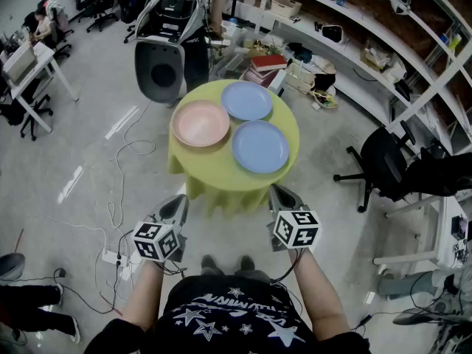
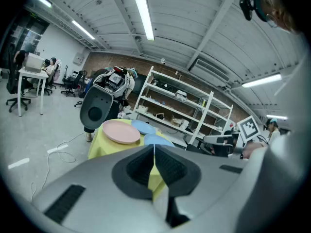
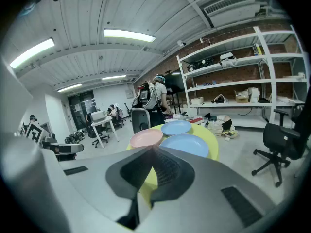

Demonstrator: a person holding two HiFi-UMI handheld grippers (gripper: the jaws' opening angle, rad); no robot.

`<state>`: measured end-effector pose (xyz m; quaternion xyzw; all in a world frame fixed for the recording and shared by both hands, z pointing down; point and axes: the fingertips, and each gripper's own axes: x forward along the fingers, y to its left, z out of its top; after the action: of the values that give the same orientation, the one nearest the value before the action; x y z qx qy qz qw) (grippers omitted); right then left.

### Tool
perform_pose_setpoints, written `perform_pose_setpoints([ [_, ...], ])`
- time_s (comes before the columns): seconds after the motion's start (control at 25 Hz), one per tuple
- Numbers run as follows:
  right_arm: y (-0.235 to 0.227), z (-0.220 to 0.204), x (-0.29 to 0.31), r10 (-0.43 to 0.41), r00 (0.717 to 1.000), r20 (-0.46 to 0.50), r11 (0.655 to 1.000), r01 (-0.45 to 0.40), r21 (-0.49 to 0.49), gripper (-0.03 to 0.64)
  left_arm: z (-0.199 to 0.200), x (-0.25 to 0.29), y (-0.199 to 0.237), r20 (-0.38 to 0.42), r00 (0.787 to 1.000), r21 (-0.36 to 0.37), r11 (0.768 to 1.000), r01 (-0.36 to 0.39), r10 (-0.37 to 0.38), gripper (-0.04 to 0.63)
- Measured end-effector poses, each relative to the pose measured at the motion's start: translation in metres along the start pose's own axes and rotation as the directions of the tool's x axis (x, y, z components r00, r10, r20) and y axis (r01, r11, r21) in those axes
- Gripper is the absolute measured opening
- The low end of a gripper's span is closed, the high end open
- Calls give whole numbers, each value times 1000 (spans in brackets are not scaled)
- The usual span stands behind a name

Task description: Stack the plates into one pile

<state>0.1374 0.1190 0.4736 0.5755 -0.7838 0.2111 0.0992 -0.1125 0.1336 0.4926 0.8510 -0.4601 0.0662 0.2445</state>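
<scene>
- Tongs, two pairs, both held short of the near edge of the bench [image 1: 214, 174] and pointing toward it. The left tongs [image 1: 179, 201] face the bench's left half and the right tongs [image 1: 282, 195] its right half. Each pair has its jaws pressed together with nothing between them.
- Near blue plate [image 1: 259, 146]: on the bench, right of centre, closest to its near edge. It lies straight ahead of the right tongs, the nearer pair, so it is the likely first pick. It is round with no long axis, so any stretch of the near rim should serve.
- Pink plate [image 1: 200, 123]: on the bench, left of centre, a little further in, ahead of the left tongs. Its rim is just beside the near blue plate; contact cannot be told.
- Far blue plate [image 1: 247, 100]: at the bench's far edge, farthest from both pairs.
- Condition of plates: all three lie flat, face up and side by side, with none stacked; the pile is not begun.
- Bench: small and round, draped in a yellow cloth that hangs over its edge. The plates take up most of the top.
- Floor [image 1: 88, 146] around the bench: grey and hard.
- Beyond the bench: a dark machine [image 1: 158, 65] at its far left, white shelving [image 1: 346, 43] past its far right, and a black office chair [image 1: 383, 161] off to its right.
</scene>
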Motion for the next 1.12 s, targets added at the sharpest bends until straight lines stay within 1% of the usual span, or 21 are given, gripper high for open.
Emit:
perform_pose_setpoints([
  [0.32, 12, -11, 18, -5, 1000, -23, 1000, 5, -7, 14, -4, 0, 19, -14, 1000, -2, 1000, 15, -15, 21],
  [0.56, 24, -23, 28, -14, 998, -53, 1000, 13, -11, 14, -15, -9, 34, -47, 999, -28, 999, 15, -16, 21],
  [0.72, 32, -38, 34, -3, 996, -85, 1000, 5, 26, 14, -22, -10, 43, -74, 997, -30, 999, 16, -18, 21],
  [0.88, 30, -44, 45, 32, 994, -101, 998, -25, 61, 14, -23, -2, 49, -80, 997, -55, 998, 1, -5, 21],
  [1.0, 18, -43, 63, 47, 991, -125, 998, -42, 41, 15, -23, 10, 51, -78, 997, -62, 998, -18, 13, 21],
  [1.12, 10, -34, 87, 67, 987, -146, 998, -65, 21, 15, -16, 22, 58, -69, 996, -68, 996, -58, 54, 21],
])
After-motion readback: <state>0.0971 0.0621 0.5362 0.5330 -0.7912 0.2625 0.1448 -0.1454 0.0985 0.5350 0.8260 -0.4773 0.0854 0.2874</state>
